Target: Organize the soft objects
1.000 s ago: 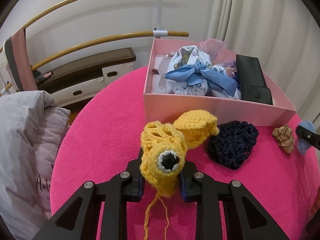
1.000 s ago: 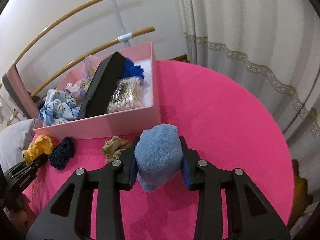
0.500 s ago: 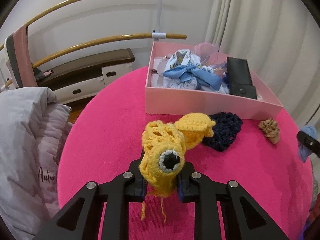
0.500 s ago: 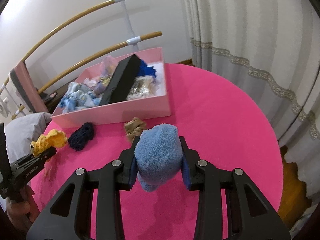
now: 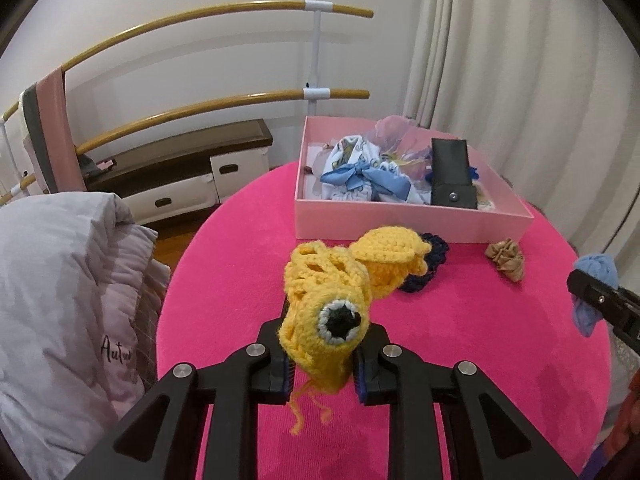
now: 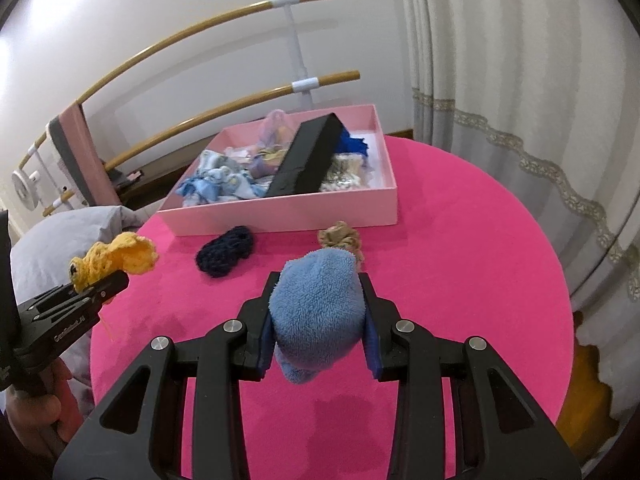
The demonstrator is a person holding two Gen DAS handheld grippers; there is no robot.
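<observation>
My left gripper (image 5: 322, 354) is shut on a yellow crochet toy (image 5: 332, 300) with a black eye and holds it above the pink round table (image 5: 460, 340). It also shows at the left of the right wrist view (image 6: 110, 264). My right gripper (image 6: 318, 320) is shut on a blue fluffy cloth (image 6: 318, 312), held above the table; it shows at the right edge of the left wrist view (image 5: 596, 284). A navy crochet piece (image 6: 224, 254) and a tan scrunchie (image 6: 340, 238) lie on the table in front of the pink box (image 6: 288, 216).
The pink box holds a blue-bow fabric pouch (image 5: 360, 176), a black case (image 5: 452, 180), cotton swabs (image 6: 346, 172) and other fabric items. A grey quilt (image 5: 60, 300) lies left of the table. Curved wooden rails (image 5: 200, 12) and a curtain (image 6: 520, 80) stand behind.
Both grippers have risen and pulled back from the box with their items still held. The yellow toy's loose yarn now hangs free above the table.
</observation>
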